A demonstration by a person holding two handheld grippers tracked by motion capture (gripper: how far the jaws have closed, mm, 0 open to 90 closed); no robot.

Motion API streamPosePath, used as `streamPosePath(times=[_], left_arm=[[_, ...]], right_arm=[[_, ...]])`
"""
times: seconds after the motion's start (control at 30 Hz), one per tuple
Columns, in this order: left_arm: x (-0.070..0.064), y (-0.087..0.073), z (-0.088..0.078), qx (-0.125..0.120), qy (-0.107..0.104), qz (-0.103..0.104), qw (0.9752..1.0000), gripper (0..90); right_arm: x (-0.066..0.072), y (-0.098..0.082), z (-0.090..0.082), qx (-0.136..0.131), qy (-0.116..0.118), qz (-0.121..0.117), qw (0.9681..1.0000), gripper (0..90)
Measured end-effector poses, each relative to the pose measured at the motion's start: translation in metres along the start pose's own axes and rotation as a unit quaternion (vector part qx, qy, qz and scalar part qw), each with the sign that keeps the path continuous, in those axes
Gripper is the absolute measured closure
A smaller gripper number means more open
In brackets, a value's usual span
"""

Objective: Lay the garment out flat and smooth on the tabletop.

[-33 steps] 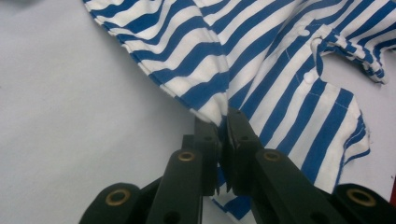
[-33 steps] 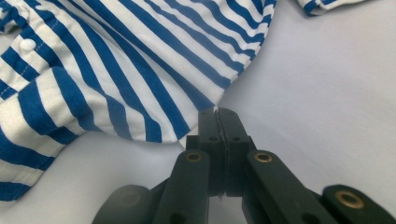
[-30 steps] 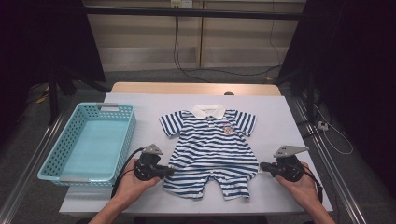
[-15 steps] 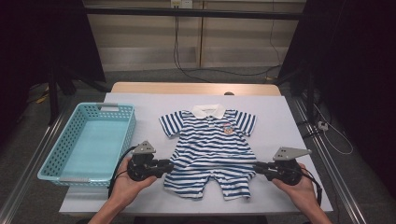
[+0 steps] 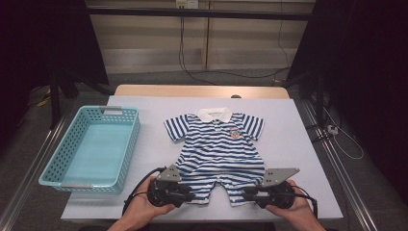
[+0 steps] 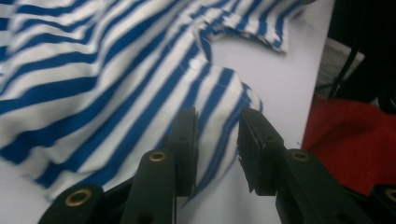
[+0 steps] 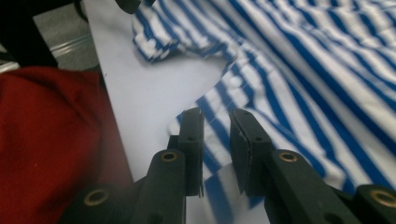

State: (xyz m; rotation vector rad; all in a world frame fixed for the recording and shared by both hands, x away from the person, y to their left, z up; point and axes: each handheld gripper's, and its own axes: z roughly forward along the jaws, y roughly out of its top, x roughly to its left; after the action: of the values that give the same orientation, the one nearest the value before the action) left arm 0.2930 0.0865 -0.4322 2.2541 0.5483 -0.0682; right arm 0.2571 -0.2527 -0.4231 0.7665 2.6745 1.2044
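High view: striped romper (image 5: 215,153) flat mid-tabletop (image 5: 298,144), basket (image 5: 91,147) to its left. Left hand-held gripper (image 5: 191,189) and right hand-held gripper (image 5: 245,192) at leg hems, jaws just opening, part open astride fabric, gripping nothing. Step: grasping hems. Next: close, fold upward.

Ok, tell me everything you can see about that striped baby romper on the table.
The romper is a soft-looking knit with blue and white horizontal stripes, a white collar, short sleeves, two short legs and a small badge on the chest. It lies spread flat, front up, collar away from the person, on the white table, right of the turquoise basket. The left gripper and right gripper have just been opening, each with a leg hem between its jaws, pads not pressing.
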Motion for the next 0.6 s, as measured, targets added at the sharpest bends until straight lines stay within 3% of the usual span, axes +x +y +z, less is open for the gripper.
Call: streamPosePath(times=[0.07, 0.23, 0.27, 0.33, 0.37, 0.4, 0.43, 0.47, 0.5, 0.53, 0.57, 0.6], left_arm=[[0.0, -0.003, -0.001, 0.004, -0.002, -0.005, 1.0, 66.3], [-0.004, -0.003, 0.006, 0.015, -0.003, 0.007, 0.9999, 64.9], [-0.005, -0.003, 0.008, 0.011, -0.018, 0.015, 0.9997, 66.2], [-0.01, -0.002, 0.01, 0.023, -0.007, 0.022, 0.9994, 67.6], [-0.011, -0.002, 0.011, 0.01, -0.02, 0.026, 0.9994, 68.8], [-0.014, 0.0, 0.008, 0.015, -0.012, 0.03, 0.9994, 69.0], [-0.014, 0.0, 0.007, 0.011, -0.018, 0.035, 0.9992, 69.7], [-0.016, 0.001, 0.007, 0.005, -0.017, 0.031, 0.9994, 69.9], [-0.014, 0.001, 0.009, -0.002, -0.034, 0.035, 0.9988, 70.1], [-0.012, 0.002, 0.006, 0.021, -0.017, 0.051, 0.9983, 70.1], [-0.012, 0.002, 0.008, 0.024, -0.019, 0.051, 0.9982, 70.0], [-0.015, 0.001, 0.01, 0.01, -0.021, 0.028, 0.9993, 69.6]], right_arm=[[0.001, -0.002, 0.004, 0.011, 0.006, -0.006, 0.9999, 74.3], [0.003, -0.002, 0.016, 0.038, 0.017, -0.01, 0.9991, 69.7], [0.004, -0.002, 0.018, 0.044, 0.019, -0.01, 0.9988, 68.5], [0.005, 0.0, 0.022, 0.051, 0.019, -0.018, 0.9983, 66.1], [0.006, 0.0, 0.024, 0.06, 0.016, -0.027, 0.9977, 65.4], [0.007, 0.0, 0.026, 0.062, 0.015, -0.04, 0.9971, 64.5], [0.009, 0.001, 0.027, 0.062, 0.015, -0.04, 0.9972, 64.7], [0.009, 0.001, 0.027, 0.065, 0.01, -0.044, 0.9969, 66.6], [0.009, 0.001, 0.028, 0.065, 0.005, -0.045, 0.9968, 69.4], [0.008, 0.002, 0.028, 0.064, 0.002, -0.046, 0.9969, 74.4], [0.007, 0.002, 0.029, 0.067, -0.007, -0.048, 0.9966, 77.9], [0.006, 0.003, 0.029, 0.062, -0.006, -0.043, 0.9971, 82.7]])
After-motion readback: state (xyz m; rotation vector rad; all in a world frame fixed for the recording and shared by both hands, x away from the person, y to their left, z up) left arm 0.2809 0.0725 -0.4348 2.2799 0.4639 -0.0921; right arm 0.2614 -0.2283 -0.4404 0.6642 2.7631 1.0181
